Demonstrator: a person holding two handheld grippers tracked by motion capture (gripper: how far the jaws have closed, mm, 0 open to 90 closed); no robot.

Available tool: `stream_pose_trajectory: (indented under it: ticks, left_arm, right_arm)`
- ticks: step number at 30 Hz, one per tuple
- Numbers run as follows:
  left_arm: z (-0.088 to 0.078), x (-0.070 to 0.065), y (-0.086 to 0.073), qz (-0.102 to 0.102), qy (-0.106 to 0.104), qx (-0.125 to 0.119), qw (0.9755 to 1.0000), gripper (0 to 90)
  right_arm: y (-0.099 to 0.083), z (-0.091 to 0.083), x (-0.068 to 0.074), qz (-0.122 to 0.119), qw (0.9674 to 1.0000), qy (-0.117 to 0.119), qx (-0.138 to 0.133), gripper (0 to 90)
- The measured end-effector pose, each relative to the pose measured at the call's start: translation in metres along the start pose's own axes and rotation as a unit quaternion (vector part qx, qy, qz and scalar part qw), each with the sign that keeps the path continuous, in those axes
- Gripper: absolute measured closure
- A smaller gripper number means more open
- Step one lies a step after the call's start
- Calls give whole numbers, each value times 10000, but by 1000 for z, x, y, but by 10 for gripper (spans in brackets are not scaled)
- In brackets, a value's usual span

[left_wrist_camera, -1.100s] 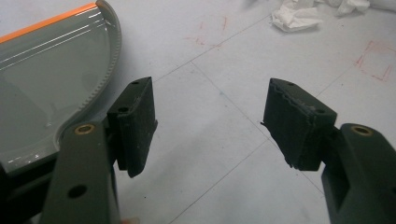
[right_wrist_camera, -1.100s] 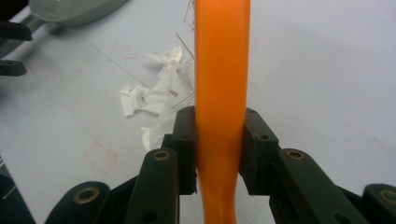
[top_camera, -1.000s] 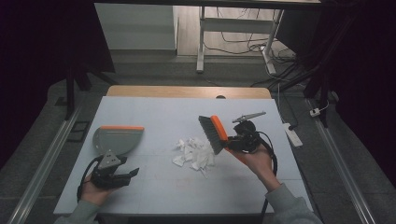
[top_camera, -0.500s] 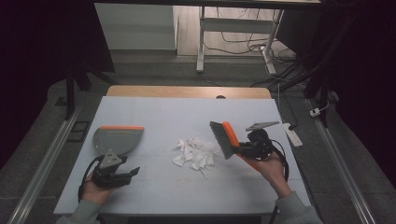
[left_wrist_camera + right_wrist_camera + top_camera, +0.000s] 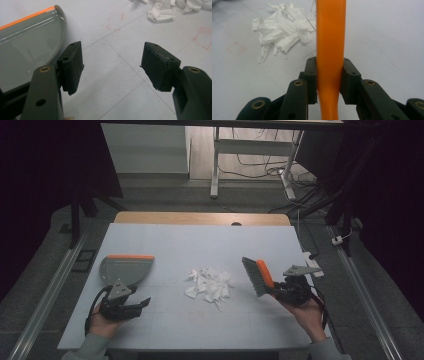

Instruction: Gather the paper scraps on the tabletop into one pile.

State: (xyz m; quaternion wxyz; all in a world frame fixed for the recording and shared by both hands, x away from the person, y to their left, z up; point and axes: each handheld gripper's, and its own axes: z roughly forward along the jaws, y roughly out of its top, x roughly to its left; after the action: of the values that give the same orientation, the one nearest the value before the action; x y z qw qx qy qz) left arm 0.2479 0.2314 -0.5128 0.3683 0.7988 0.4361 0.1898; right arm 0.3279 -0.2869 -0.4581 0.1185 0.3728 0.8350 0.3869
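So here's the setup: the right gripper (image 5: 278,289) is clamped tight on the orange handle of a small brush (image 5: 257,276), and in the right gripper view you can see the handle (image 5: 329,45) squeezed between both black jaws, running straight up the middle of the shot. In the high view the brush sits off to the right of the paper scraps (image 5: 210,283), grey bristles facing the pile, near it but not touching as far as I can tell. Whether the bristle tips actually rest on the table (image 5: 200,240) I can't say from up there.

The left gripper (image 5: 141,303) is holding nothing. Its jaws stand wide apart in the left gripper view, with just bare table between them. It sits low near the front left of the table, right beside the grey dustpan (image 5: 125,268) with the orange edge. In its own view the dustpan (image 5: 27,47) comes right up next to the left-hand jaw, though I can't tell if they're really touching or just overlapping in the picture.

The scraps are crumpled white bits in a loose heap around the middle of the table, well clear of the dustpan; a corner of the pile (image 5: 161,13) peeks in at the top of the left gripper view.
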Motion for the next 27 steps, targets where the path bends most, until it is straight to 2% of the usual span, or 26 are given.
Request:
stream_pose_trajectory:
  ticks: [9, 11, 22, 27]
  left_arm:
    - [-2, 3, -3, -3, 9, -39, 10000, 344]
    - [-2, 3, -3, 2, 3, -38, 10000, 344]
    - [-3, 2, -3, 11, -7, -60, 10000, 336]
    - [-4, 2, -3, 8, -24, -63, 10000, 325]
  right_arm:
    - [-21, -9, -7, 13, 9996, -144, -232, 707]
    - [-21, -8, -7, -73, 9995, -189, -256, 707]
    - [-22, -4, -6, -199, 9991, -154, -346, 707]
    - [-22, -4, -6, -192, 9991, -164, -341, 707]
